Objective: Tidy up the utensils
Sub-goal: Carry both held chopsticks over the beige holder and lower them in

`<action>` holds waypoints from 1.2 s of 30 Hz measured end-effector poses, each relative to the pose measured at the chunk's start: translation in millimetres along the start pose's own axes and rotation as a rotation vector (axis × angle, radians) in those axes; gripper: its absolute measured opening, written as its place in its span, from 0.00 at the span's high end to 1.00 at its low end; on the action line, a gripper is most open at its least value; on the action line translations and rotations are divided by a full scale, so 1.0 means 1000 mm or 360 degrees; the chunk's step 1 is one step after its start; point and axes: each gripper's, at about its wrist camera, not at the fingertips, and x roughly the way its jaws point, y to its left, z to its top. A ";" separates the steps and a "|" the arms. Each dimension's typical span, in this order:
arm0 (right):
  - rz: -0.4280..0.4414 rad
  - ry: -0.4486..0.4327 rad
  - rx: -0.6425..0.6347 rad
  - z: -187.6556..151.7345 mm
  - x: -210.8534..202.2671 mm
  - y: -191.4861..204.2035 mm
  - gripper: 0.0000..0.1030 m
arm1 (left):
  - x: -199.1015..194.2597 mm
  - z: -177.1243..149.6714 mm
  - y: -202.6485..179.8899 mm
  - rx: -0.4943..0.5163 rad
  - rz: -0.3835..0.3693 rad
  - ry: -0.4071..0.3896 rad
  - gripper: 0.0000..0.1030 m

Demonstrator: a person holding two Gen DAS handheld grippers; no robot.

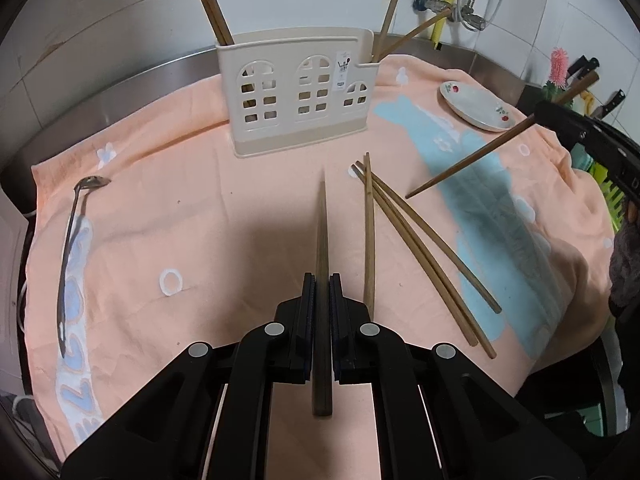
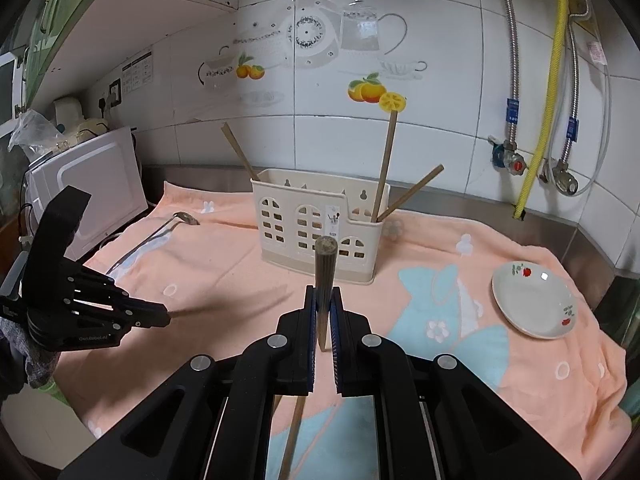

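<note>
My left gripper (image 1: 322, 282) is shut on a dark wooden chopstick (image 1: 322, 224) that points ahead at the cream utensil holder (image 1: 300, 92). Three loose chopsticks (image 1: 404, 236) lie on the peach towel just to its right. In the right wrist view my right gripper (image 2: 324, 294) is shut on another chopstick (image 2: 325, 268), held steeply with its butt end toward the camera, in front of the holder (image 2: 320, 232). That right gripper (image 1: 550, 118) shows at the right edge of the left wrist view. The holder has chopsticks standing at both ends (image 1: 210, 4) (image 1: 394, 8).
A metal ladle (image 1: 68, 248) lies at the towel's left side. A small white plate (image 2: 534, 300) sits at the right. A white microwave (image 2: 88, 184) stands at the far left, and pipes with valves (image 2: 516, 164) run down the tiled wall. A knife rack (image 1: 600, 100) is at the far right.
</note>
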 end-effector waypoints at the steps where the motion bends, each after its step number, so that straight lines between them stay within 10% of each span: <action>1: 0.0001 -0.0001 -0.0004 0.002 0.000 0.000 0.94 | -0.002 0.001 0.000 0.0002 0.0003 -0.0008 0.94; 36: -0.0067 -0.0125 -0.0052 0.177 0.026 -0.026 0.94 | -0.135 0.173 0.000 0.0085 0.0195 -0.0662 0.94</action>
